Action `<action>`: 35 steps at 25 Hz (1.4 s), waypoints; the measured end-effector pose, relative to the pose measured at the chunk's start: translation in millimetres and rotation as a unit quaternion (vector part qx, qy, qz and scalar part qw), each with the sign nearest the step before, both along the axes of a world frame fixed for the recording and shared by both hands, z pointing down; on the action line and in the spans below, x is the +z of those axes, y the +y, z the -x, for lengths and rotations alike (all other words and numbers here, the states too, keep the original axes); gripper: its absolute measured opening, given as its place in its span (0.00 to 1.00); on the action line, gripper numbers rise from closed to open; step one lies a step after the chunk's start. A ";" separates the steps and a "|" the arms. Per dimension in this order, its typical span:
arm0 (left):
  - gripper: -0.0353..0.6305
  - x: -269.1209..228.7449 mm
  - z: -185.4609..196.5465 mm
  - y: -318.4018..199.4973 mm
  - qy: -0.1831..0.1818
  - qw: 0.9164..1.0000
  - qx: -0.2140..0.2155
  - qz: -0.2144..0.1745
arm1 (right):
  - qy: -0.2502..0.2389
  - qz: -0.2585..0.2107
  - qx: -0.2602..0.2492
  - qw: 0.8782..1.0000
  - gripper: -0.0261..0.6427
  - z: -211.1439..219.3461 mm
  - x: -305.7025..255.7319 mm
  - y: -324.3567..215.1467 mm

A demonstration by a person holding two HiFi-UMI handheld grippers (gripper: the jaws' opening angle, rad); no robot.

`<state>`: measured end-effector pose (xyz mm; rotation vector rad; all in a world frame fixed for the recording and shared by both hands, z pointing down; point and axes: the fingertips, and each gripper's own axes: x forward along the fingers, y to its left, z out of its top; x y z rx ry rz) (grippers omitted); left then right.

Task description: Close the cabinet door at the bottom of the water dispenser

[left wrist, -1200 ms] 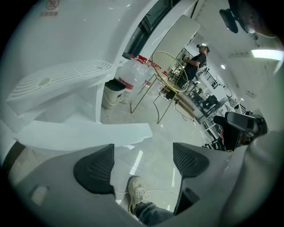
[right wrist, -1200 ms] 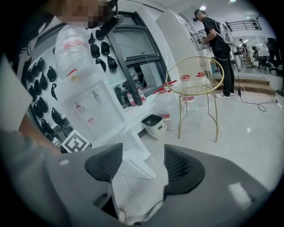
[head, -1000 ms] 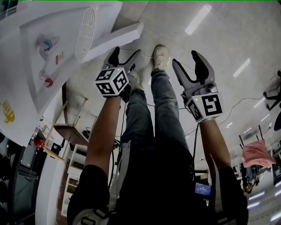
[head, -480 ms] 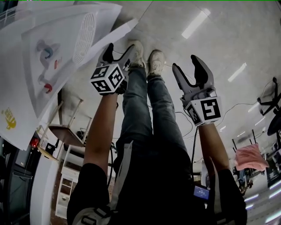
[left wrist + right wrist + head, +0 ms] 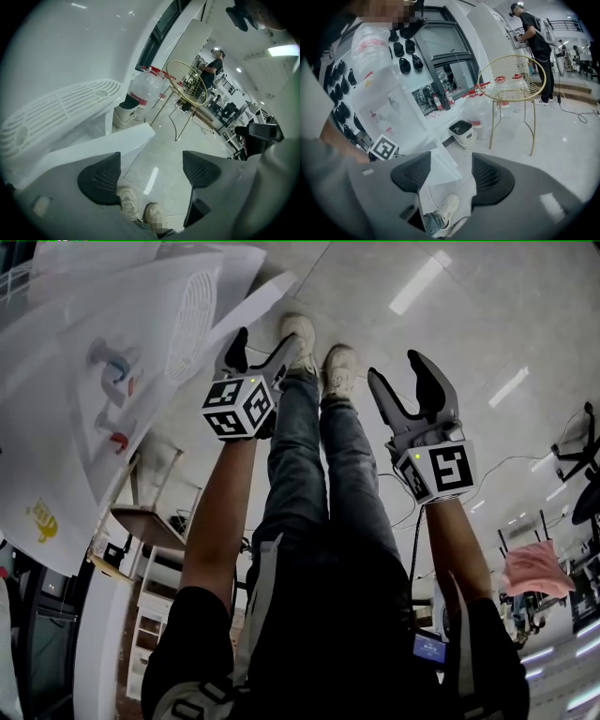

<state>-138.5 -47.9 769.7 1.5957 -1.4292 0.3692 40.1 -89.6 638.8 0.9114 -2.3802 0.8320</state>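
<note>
The white water dispenser (image 5: 112,381) fills the left of the head view. Its bottom cabinet door (image 5: 267,298) stands open and juts out to the right. My left gripper (image 5: 262,348) is open and empty, just under the door's free edge, and whether it touches the door is unclear. In the left gripper view the door (image 5: 93,150) is a white slab above the left pad, outside the open left gripper (image 5: 150,173). My right gripper (image 5: 405,381) hangs open over the floor, well right of the door. From the right gripper (image 5: 451,177) the door (image 5: 440,168) shows beyond the pads.
The person's legs and two shoes (image 5: 319,348) stand between the grippers. A gold wire chair (image 5: 513,89), a small white bin (image 5: 462,132) and water bottles (image 5: 143,91) stand beside the dispenser. Another person (image 5: 536,42) stands further back. A cable (image 5: 506,465) trails over the tiled floor.
The person has stepped forward, so both shoes now show side by side near the door. The left gripper has shifted closer under the door's edge. Both grippers remain open.
</note>
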 end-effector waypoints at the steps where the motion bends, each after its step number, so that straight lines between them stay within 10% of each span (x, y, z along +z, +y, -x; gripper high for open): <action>1: 0.69 0.6 0.4 0.1 -0.006 1.000 0.008 0.000 | 0.002 -0.002 0.000 1.000 0.44 -0.3 1.3 -0.4; 11: 0.69 8.6 5.6 -9.8 -0.037 0.998 0.059 -0.003 | 0.021 0.029 0.002 0.999 0.43 16.7 11.6 1.4; 35: 0.69 32.6 18.5 -59.3 -0.059 0.998 0.031 0.019 | -0.001 0.005 0.011 1.000 0.41 29.3 -2.7 -41.2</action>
